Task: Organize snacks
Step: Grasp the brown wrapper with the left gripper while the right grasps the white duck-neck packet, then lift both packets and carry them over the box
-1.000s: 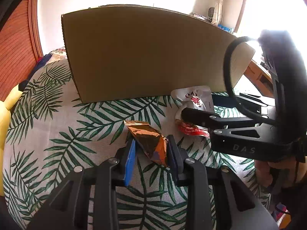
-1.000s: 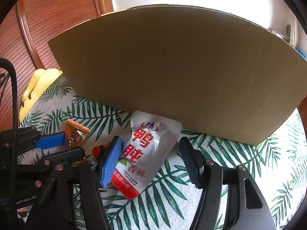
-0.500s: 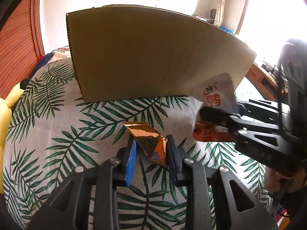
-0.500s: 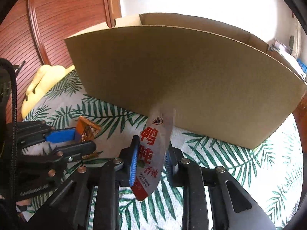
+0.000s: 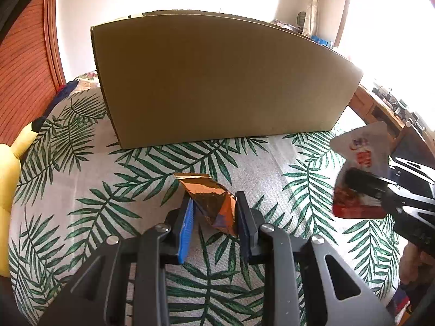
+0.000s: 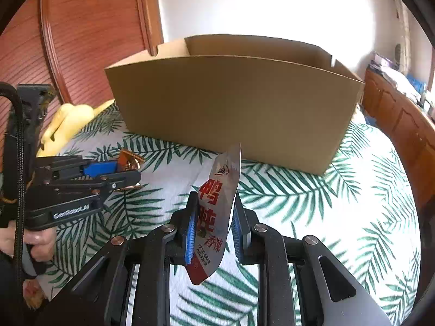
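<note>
The leaf-print cloth (image 6: 339, 217) covers the whole work surface. The cardboard box (image 5: 217, 87) stands upright on it with its top open; all positions below are given relative to this box. A yellow plush item (image 6: 68, 119) lies beside the box's left end. A wooden cabinet (image 6: 402, 125) stands beyond the box's right end.

The right gripper (image 6: 213, 231) is in front of the box's long near wall, toward its middle. Its jaws are pinched on the silver snack pouch (image 6: 217, 212), which bears red characters. The pouch stands on edge, clear of the cloth and not touching the box.

The left gripper (image 5: 214, 222) is in front of the same wall, toward the box's left end, near the cloth. Its jaws are pressed on the orange foil snack (image 5: 209, 198), a crumpled packet, apart from the box
</note>
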